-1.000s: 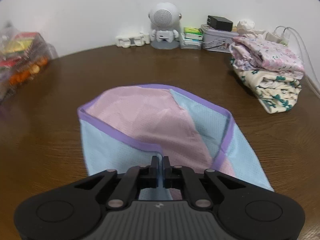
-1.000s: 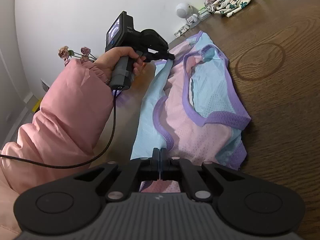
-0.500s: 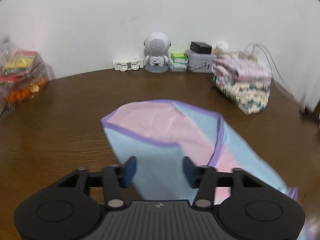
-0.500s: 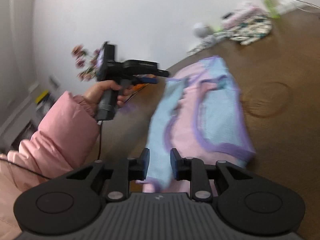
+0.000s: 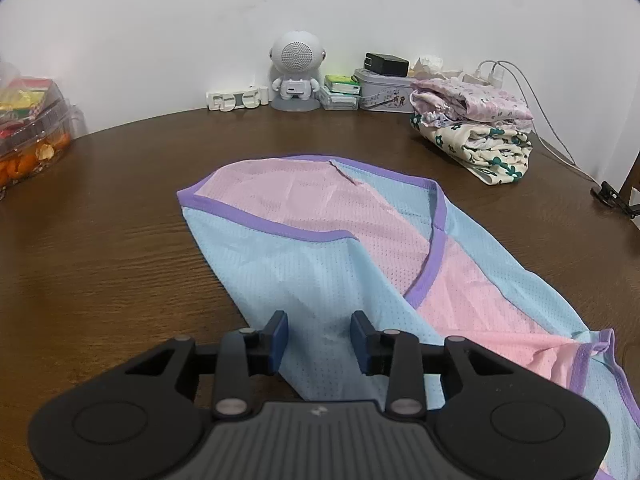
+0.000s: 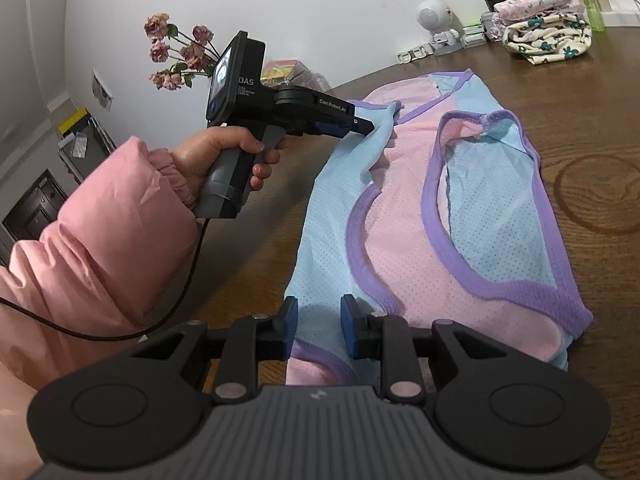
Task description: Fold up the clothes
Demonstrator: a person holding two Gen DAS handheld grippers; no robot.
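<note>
Garment lies between both grippers' parted fingers.

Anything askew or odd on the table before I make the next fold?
The mesh vest lies rumpled: its blue edge is bunched up at the left gripper, not flat. A ring-shaped mark shows on the table beside it. Nothing looks spilled or damaged.

Even indoor light, sharp, fisheye-bent edges.
</note>
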